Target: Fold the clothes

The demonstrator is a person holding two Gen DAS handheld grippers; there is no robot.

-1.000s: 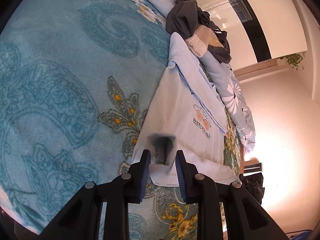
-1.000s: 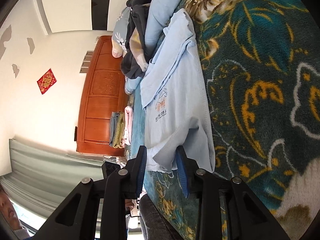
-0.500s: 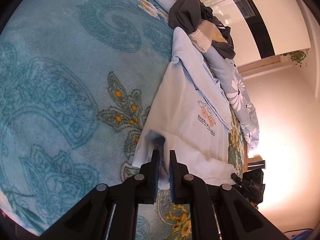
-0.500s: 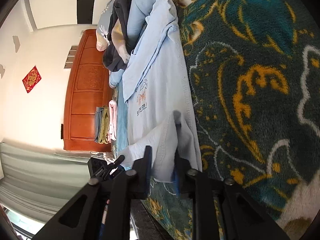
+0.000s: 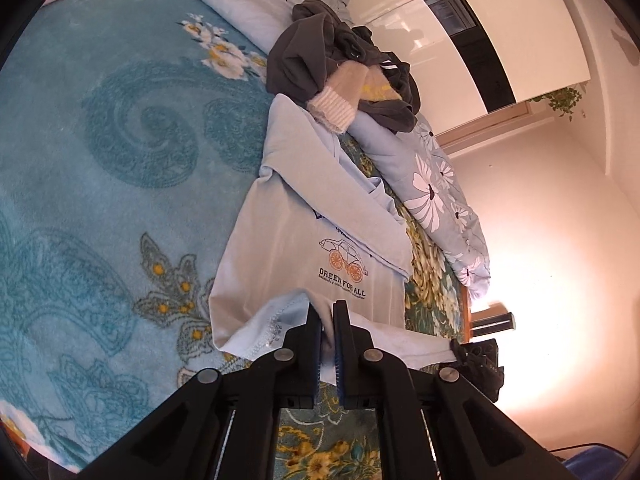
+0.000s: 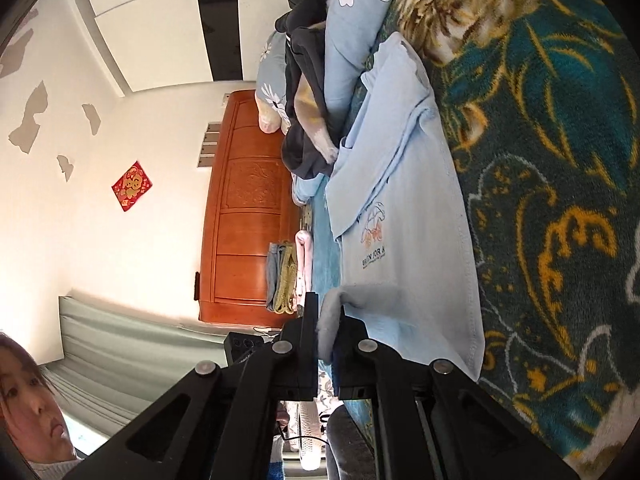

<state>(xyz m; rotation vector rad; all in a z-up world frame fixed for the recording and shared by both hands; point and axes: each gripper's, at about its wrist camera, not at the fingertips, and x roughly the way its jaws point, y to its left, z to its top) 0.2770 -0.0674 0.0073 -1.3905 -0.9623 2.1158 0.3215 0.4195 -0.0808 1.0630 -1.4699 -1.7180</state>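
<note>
A light blue T-shirt with an orange car print lies on the patterned bed blanket, its sleeves folded inward. My left gripper is shut on the shirt's bottom hem and has it lifted off the blanket. In the right wrist view the same T-shirt lies along the blanket. My right gripper is shut on the other corner of the hem, which bunches between its jaws.
A pile of dark and cream clothes lies beyond the shirt's collar, on a floral duvet. A wooden headboard and folded clothes stand at the bed's far side. A person's face shows at lower left.
Both grippers have closed from open onto the shirt's bottom hem and raised it off the blanket. Both views have risen and tilted with the lift.
</note>
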